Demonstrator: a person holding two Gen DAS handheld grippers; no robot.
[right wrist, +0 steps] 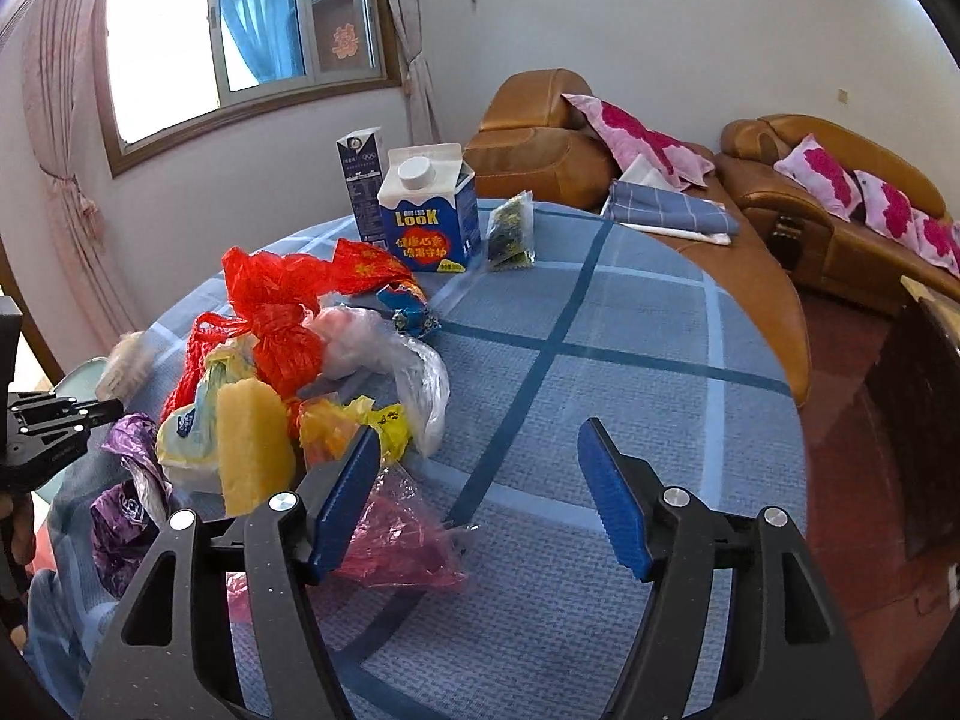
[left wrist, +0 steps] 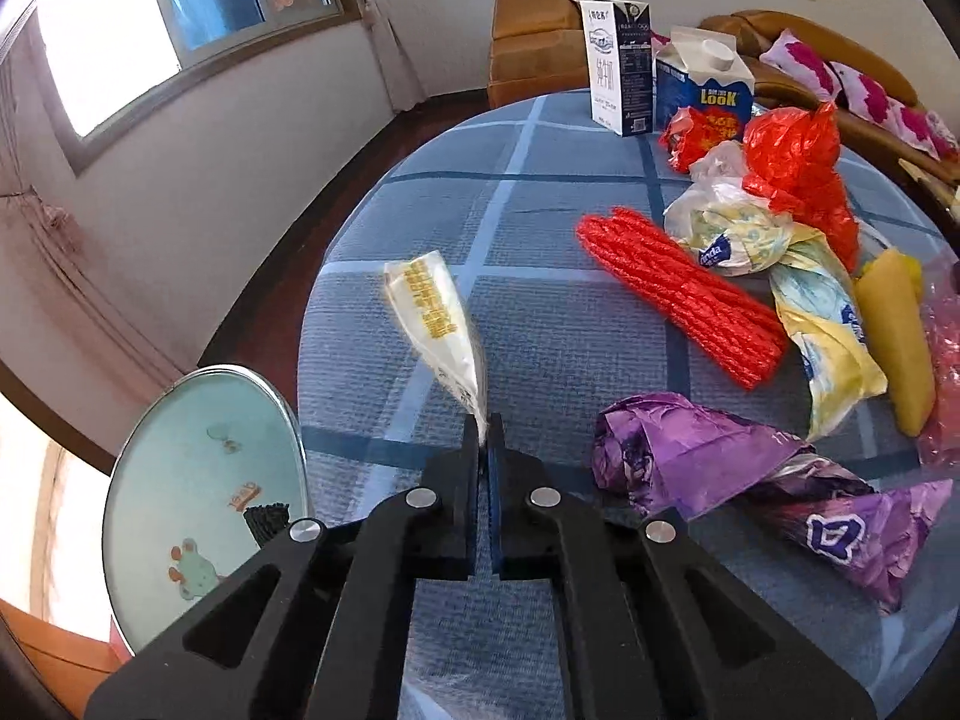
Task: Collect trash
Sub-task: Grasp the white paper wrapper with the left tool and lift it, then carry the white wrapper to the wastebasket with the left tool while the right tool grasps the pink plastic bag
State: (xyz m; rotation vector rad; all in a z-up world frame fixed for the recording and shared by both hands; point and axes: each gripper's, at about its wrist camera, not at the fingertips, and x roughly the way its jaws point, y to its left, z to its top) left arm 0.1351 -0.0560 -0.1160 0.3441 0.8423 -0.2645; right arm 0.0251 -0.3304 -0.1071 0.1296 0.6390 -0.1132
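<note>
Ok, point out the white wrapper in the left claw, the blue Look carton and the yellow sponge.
white wrapper (left wrist: 432, 312), left wrist view, on its printed face above the shut claw.
blue Look carton (right wrist: 429, 228), right wrist view, on its front panel.
yellow sponge (right wrist: 252, 444), right wrist view, on its broad front face.

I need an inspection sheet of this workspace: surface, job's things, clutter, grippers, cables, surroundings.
Surface: round table under a blue checked cloth.
Job's things: white wrapper pinched at its end; purple wrapper, red plastic bag, yellow sponge-like block, pink film loose in a heap.
Clutter: two upright cartons, the blue LOOK carton and the dark milk carton; small green packet.
Grippers: left hand-held gripper shut on the white wrapper; right hand-held gripper open, nothing between its pads.
Cables: nothing seen.
Surroundings: brown sofa with pink cushions, window, round bin lid beside the table.
</note>
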